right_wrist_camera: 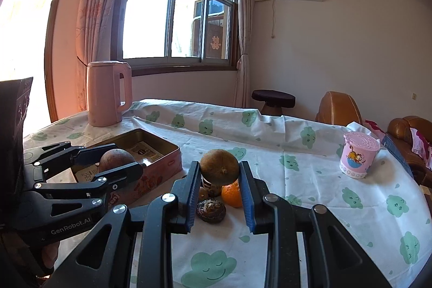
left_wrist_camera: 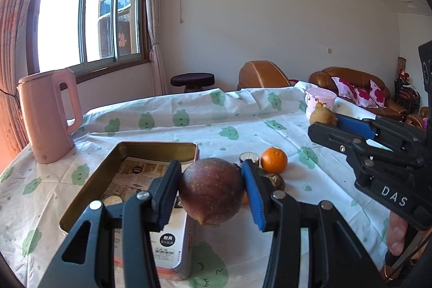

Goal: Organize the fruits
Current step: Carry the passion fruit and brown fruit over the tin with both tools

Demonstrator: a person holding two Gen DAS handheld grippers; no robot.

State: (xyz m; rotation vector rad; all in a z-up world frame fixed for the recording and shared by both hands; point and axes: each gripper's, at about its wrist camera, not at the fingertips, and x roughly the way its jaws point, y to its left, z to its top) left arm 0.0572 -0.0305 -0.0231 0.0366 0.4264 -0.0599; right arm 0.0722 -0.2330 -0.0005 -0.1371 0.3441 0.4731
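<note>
Pink kettle [left_wrist_camera: 48, 115]; white tablecloth [left_wrist_camera: 243, 109], green clouds; orange mandarin [left_wrist_camera: 273, 160].

Two black hand-held grippers: left hand-held gripper [left_wrist_camera: 212, 193] with round silver screws, ribbed blue pad [left_wrist_camera: 253, 196] on one finger; white "GenRobot.AI" lettering. Right hand-held gripper [right_wrist_camera: 219, 193] with blue ribbed pads [right_wrist_camera: 192, 196]; white "DAS" lettering.

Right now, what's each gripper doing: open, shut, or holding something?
Left gripper: shut on the purple-brown fruit.
Right gripper: shut on the small brown fruit.
</note>
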